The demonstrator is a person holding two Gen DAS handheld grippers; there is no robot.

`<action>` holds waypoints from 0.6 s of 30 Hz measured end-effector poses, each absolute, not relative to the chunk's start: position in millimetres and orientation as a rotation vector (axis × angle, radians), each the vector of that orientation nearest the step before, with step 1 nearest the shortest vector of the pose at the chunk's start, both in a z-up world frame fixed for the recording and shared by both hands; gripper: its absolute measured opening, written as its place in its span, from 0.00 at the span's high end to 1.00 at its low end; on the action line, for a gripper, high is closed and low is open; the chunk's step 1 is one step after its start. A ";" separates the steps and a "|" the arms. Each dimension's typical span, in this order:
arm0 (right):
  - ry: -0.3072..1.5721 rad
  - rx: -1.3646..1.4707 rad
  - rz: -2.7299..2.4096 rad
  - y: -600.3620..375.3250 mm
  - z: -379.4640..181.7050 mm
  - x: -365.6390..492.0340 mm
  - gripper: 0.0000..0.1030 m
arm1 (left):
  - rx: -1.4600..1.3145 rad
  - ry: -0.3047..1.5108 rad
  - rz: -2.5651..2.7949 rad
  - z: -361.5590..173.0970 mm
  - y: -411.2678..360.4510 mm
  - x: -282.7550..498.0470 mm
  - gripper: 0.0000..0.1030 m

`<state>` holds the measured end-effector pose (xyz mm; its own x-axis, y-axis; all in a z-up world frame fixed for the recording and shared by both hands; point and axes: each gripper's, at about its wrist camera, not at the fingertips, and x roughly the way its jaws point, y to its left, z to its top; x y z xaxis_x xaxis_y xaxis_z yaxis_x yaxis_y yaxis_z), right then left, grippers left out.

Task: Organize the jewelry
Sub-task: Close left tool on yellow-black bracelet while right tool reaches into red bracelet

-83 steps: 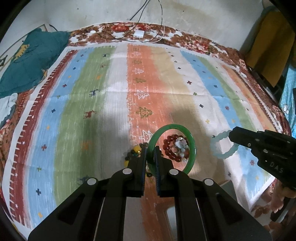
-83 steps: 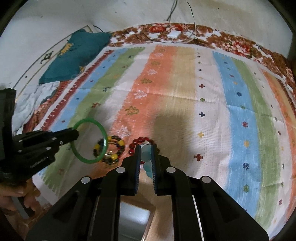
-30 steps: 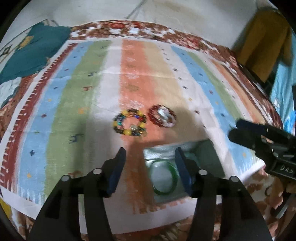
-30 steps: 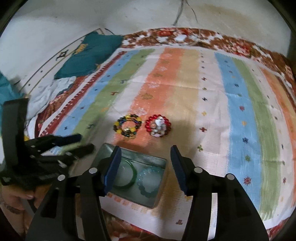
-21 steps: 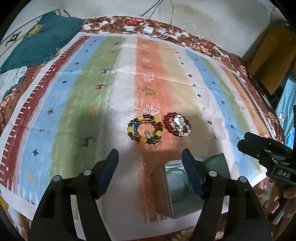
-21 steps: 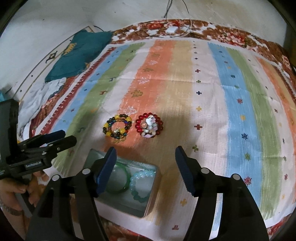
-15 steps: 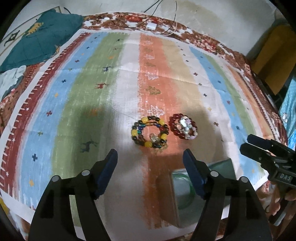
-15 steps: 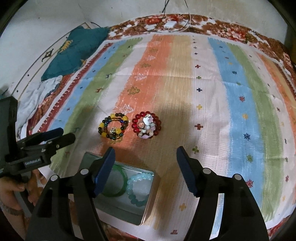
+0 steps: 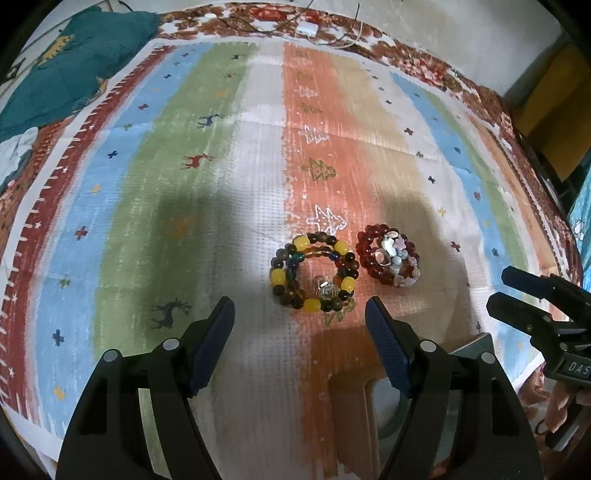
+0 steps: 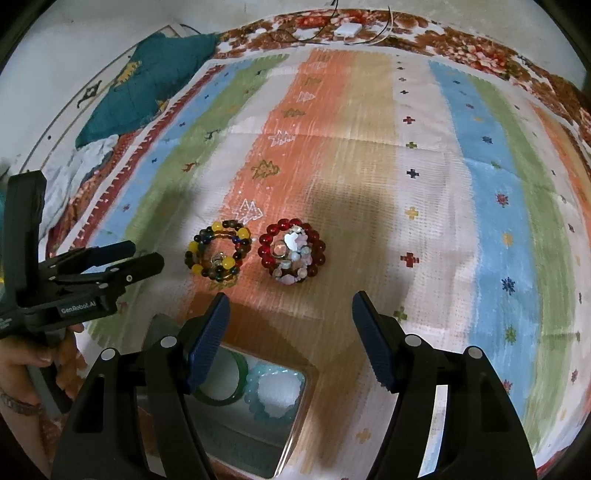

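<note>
Two bead bracelets lie side by side on the striped cloth: a yellow and dark one (image 9: 314,277) (image 10: 218,254) and a red one with pale charms (image 9: 388,259) (image 10: 292,254). My left gripper (image 9: 300,317) hovers open just short of the yellow bracelet, nothing between its fingers. My right gripper (image 10: 290,308) is open too, just short of the red bracelet. A metal tin (image 10: 295,424) (image 9: 476,341) sits near the cloth's front edge, holding a green bangle (image 10: 242,373) and a pale blue bead bracelet (image 10: 273,395).
The striped cloth (image 9: 147,184) covers a floral bedspread (image 10: 480,40). A teal pillow (image 9: 70,70) and white fabric lie at the far left. A white charger with cables (image 10: 349,29) rests at the far edge. A hand (image 10: 22,365) grips the left tool.
Both grippers let go of the green bangle and the pale blue bracelet, which now lie in the tin. Both opened wider and moved forward and down toward the two bead bracelets.
</note>
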<state>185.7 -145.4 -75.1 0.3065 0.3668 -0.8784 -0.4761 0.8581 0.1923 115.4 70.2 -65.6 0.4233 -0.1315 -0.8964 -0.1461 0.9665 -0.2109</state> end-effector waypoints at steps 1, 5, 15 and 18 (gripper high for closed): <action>1.134 -0.112 0.562 -143.9 -76.2 187.8 0.33 | -0.275 1.144 0.008 -67.4 70.4 117.8 0.29; 1.152 -0.117 0.571 -138.9 -81.5 195.1 0.33 | -0.284 1.171 0.022 -75.8 75.3 126.3 0.29; 1.195 -0.167 0.592 -124.5 -98.9 206.0 0.33 | -0.266 1.218 0.063 -93.5 90.7 141.7 0.35; 1.203 -0.175 0.592 -121.5 -101.5 208.7 0.33 | -0.242 1.240 0.058 -99.1 88.4 145.3 0.40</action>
<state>208.7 -121.5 -101.5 0.2303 0.3375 -0.9127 -0.5175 0.8368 0.1788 145.3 88.4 -99.1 0.3271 -0.0872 -0.9410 -0.1752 0.9729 -0.1511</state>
